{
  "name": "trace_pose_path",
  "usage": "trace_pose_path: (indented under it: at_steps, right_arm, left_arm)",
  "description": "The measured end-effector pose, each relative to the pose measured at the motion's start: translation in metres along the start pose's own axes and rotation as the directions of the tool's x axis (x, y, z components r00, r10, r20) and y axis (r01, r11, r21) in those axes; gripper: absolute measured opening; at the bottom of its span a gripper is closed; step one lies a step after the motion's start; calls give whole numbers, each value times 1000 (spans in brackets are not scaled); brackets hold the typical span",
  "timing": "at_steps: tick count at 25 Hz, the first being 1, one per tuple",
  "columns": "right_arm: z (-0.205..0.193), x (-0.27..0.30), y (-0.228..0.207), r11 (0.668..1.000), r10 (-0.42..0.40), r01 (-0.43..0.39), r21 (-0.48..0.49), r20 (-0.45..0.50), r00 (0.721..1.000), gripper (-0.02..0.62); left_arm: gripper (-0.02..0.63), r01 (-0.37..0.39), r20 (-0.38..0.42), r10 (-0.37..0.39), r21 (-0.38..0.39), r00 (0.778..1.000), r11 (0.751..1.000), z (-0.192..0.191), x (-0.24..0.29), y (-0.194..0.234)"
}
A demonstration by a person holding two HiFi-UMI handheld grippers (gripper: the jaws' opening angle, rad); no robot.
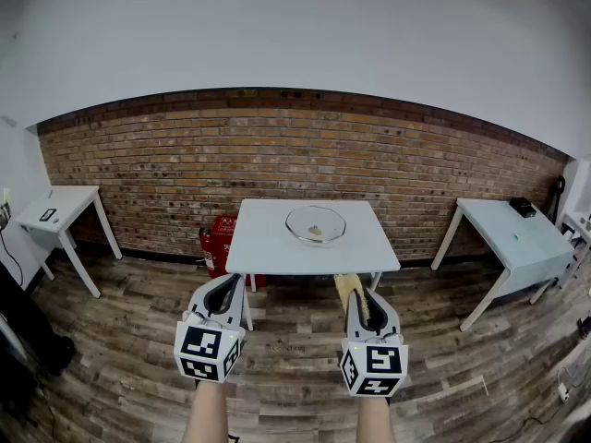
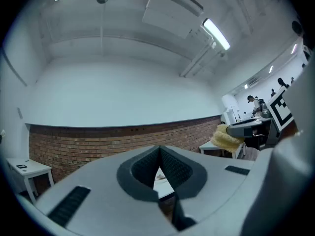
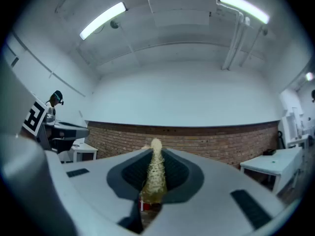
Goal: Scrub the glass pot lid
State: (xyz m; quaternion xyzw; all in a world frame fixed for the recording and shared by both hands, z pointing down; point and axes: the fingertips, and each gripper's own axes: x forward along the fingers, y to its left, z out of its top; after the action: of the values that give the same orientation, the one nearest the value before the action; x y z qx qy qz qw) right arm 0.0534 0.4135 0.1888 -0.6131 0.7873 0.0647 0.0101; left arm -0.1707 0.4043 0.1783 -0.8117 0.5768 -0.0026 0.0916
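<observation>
The glass pot lid [image 1: 315,224] lies on the white table [image 1: 268,247], near the middle of the far half. It looks like it is upside down, like a bowl. There is a small tan spot in its middle, and I cannot tell if that is dirt or the knob.

No scrubbing has begun, I think. Nothing touches the lid, and both tools are well apart from it, on the near side of the table.

The yellow sponge [image 1: 349,291] is ready. The right gripper [image 1: 363,310] has its jaws squeezed tight on it, and the sponge sticks out past the tips. From this gripper the lid is at about 11 o'clock.

The left gripper [image 1: 223,295] has its jaws pressed together with nothing in them. From it the lid is at about 1 o'clock.

What is left is everything: get to the table, hold the lid and rub it with the sponge.
</observation>
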Motion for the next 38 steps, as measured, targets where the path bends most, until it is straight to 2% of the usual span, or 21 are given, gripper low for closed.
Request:
trace_pose_path:
  at_steps: [12, 17, 21, 29, 38]
  right_arm:
    - [-2, 1, -3, 1000, 3, -3, 8, -6, 1000, 58]
    - [-1, -4, -9, 1000, -21, 21, -6, 14, 1000, 58]
    - [-3, -3, -19, 999, -22, 22, 34, 19, 1000, 58]
    - [-10, -7, -45, 1000, -10, 9, 28, 13, 1000, 58]
    - [-21, -13, -95, 999, 16, -17, 41, 14, 1000, 58]
  left_arm:
    - [11, 7, -8, -7, -5, 1000, 1000, -2, 2, -3]
    - [11, 10, -18, -10, -8, 1000, 1000, -6, 3, -7]
    - [11, 18, -25, -18, -7, 1000, 1000, -8, 9, -15]
    - [11, 30, -35, -30, -2, 999, 1000, -7, 24, -46]
    - [11, 21, -44, -21, 6, 999, 1000, -9, 47, -96]
